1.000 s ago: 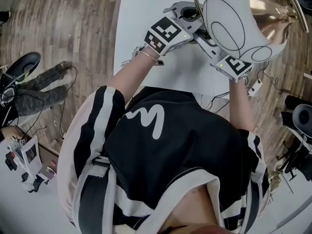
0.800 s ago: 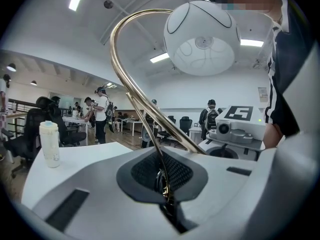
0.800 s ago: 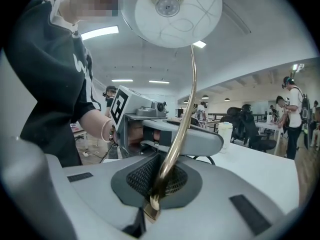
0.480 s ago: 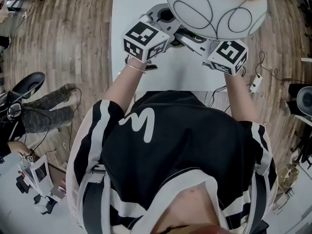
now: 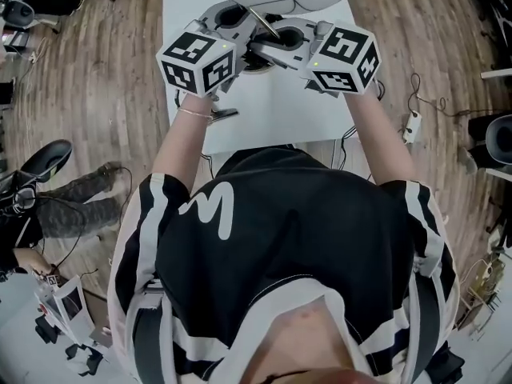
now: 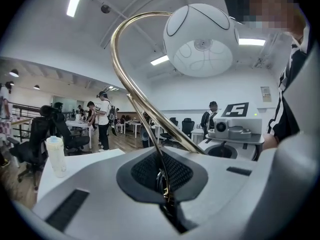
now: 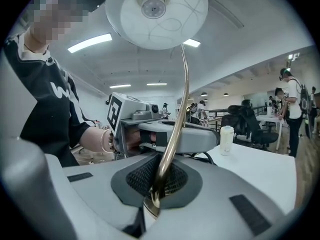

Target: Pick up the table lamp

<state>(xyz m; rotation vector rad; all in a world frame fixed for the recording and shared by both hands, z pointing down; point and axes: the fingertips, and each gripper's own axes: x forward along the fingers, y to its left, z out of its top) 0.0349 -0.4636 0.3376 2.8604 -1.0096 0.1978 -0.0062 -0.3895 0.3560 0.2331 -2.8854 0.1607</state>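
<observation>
White W-shaped logo on black shirt; nothing else legible.

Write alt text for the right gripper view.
The right gripper is shut on the table lamp's brass stem, which rises to a white globe shade overhead. Behind, the left gripper holds the same stem; a white bottle stands on the table at right.

Wood floor (white table)

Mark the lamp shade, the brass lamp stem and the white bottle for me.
lamp shade [image 6: 200, 40], left gripper view, middle of the white globe.
brass lamp stem [image 7: 184, 91], right gripper view, midway up the curved rod.
white bottle [image 6: 56, 157], left gripper view, on its body.
</observation>
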